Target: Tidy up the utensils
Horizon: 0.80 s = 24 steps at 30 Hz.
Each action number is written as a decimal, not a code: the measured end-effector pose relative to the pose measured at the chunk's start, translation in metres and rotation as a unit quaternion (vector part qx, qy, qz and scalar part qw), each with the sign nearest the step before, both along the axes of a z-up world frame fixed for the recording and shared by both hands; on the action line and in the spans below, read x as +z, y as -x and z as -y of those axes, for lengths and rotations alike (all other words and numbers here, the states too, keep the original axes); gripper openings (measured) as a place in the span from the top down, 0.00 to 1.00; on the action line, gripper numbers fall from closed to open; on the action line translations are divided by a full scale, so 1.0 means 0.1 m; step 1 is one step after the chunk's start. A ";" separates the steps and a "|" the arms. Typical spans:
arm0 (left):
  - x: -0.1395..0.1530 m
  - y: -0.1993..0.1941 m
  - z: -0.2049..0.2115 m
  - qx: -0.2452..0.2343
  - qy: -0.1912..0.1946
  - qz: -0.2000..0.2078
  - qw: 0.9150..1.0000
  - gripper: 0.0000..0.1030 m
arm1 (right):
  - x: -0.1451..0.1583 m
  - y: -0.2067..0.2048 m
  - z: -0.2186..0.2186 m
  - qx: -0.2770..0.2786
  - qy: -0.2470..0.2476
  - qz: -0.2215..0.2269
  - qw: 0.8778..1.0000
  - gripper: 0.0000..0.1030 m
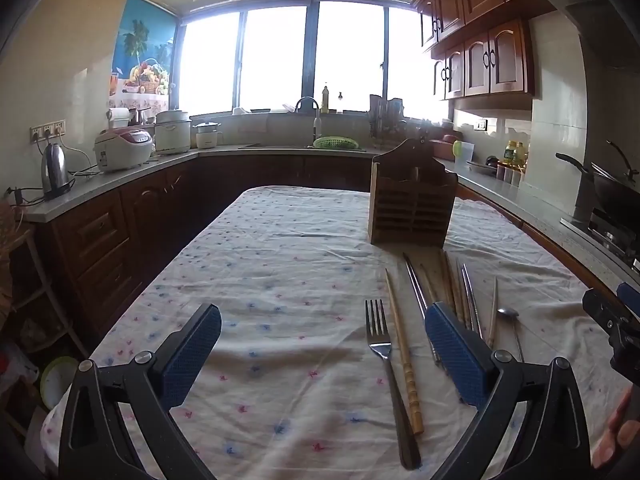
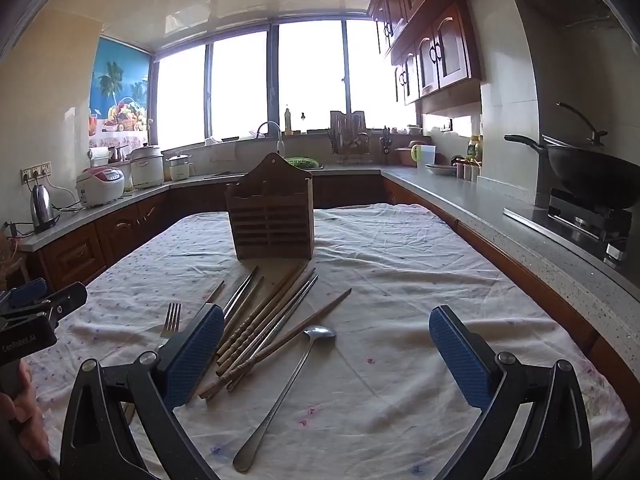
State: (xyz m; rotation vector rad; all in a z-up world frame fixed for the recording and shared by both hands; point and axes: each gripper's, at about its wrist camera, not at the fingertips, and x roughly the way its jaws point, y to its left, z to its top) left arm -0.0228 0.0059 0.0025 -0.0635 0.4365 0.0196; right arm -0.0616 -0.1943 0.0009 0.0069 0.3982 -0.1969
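A wooden utensil holder (image 1: 412,200) (image 2: 272,220) stands upright on the cloth-covered table (image 1: 280,280). In front of it lie several wooden and metal chopsticks (image 1: 452,288) (image 2: 264,320), a fork (image 1: 382,356) (image 2: 171,320) and a long metal spoon (image 2: 288,384) (image 1: 509,314). My left gripper (image 1: 323,344) is open and empty above the cloth, left of the fork. My right gripper (image 2: 326,350) is open and empty, with the spoon lying between its fingers below. Each gripper shows at the edge of the other's view.
Kitchen counters (image 2: 500,216) run along the left, back and right of the table. A kettle (image 1: 54,170), rice cookers (image 1: 122,148), a sink with tap (image 1: 308,120) and a wok on a stove (image 2: 592,176) stand on them.
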 end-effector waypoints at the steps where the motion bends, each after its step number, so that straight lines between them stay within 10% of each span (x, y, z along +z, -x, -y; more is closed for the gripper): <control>1: 0.00 0.00 0.00 0.001 0.000 0.000 1.000 0.01 | 0.01 0.00 0.00 0.002 -0.001 0.001 1.000 0.00; 24: -0.04 -0.05 -0.02 0.004 -0.005 0.004 1.000 0.01 | 0.00 -0.02 0.02 0.012 -0.020 -0.002 1.000 0.00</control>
